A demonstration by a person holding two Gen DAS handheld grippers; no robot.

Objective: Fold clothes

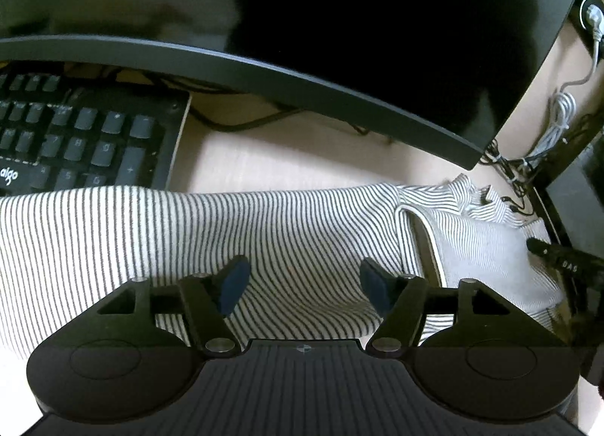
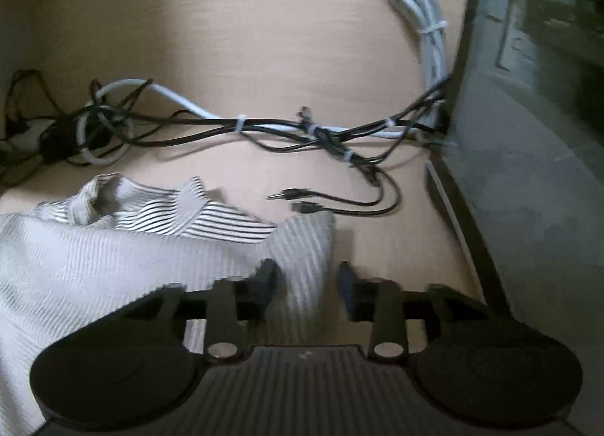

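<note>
Left wrist: left gripper (image 1: 304, 285) hovers spread above striped garment (image 1: 188, 232).

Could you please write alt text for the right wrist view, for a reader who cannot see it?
The right gripper, jaws open, straddles a raised corner of a striped garment lying on a pale wooden desk. Beyond the cloth, a tangle of black and white cables runs across the desk toward a dark upright panel at the right.

The keyboard (image 1: 87, 134) bears the brand "aigo" in white, with numerals faint on its keys.
</note>
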